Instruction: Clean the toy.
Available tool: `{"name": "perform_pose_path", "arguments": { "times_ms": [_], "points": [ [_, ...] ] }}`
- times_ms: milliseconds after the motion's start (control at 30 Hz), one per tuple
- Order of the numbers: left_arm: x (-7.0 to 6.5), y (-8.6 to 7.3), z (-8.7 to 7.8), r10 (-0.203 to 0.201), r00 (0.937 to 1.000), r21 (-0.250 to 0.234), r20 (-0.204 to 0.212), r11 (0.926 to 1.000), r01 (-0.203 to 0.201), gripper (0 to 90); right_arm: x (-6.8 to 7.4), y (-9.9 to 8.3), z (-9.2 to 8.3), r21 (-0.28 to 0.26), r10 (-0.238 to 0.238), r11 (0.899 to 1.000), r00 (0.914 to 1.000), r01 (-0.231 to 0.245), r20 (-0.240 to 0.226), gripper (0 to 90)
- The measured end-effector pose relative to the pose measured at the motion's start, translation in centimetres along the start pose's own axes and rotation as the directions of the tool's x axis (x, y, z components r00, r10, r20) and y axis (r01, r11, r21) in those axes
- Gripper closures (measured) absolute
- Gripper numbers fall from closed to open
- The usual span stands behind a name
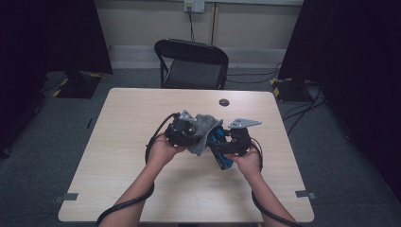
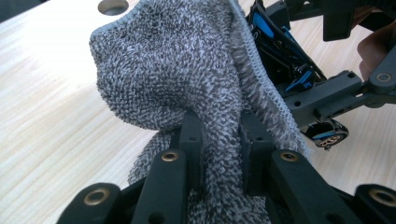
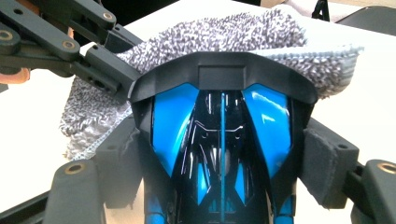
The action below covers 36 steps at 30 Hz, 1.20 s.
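Pinched shut in my left gripper (image 2: 219, 140) jaws, the soft grey cloth (image 2: 177, 70) drapes limp over the rigid, glossy blue-black toy car (image 3: 222, 140), which my right gripper (image 3: 224, 172) clamps by its flanks above the tabletop (image 1: 142, 179); likely slippery, fragile.

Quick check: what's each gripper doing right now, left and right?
Left gripper: shut on the grey cloth.
Right gripper: shut on the blue and black toy car.

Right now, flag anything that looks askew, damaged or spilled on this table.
Nothing stands out. The right gripper clamps the blue-and-black toy car, and the left gripper pinches the grey cloth against the car's end. No damage or spill visible on the table.
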State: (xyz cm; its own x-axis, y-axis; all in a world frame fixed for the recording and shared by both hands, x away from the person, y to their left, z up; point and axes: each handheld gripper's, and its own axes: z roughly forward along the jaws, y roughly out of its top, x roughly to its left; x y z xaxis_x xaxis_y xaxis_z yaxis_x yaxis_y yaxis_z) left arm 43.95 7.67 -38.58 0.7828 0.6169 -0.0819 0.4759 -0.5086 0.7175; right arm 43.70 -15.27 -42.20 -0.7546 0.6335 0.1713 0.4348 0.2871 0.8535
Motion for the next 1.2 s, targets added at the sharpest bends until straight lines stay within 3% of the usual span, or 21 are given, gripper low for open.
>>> {"name": "perform_pose_path", "arguments": {
  "times_ms": [1200],
  "points": [
    [-1.4, -1.6, 2.3, 0.004, 0.9985, 0.030, 0.055, 0.9995, -0.006, 74.9, 0.0, 0.2, 0.1, -0.016, 0.014, 1.000, 0.9999, -0.014, -0.001, 25.6]
  ]
}}
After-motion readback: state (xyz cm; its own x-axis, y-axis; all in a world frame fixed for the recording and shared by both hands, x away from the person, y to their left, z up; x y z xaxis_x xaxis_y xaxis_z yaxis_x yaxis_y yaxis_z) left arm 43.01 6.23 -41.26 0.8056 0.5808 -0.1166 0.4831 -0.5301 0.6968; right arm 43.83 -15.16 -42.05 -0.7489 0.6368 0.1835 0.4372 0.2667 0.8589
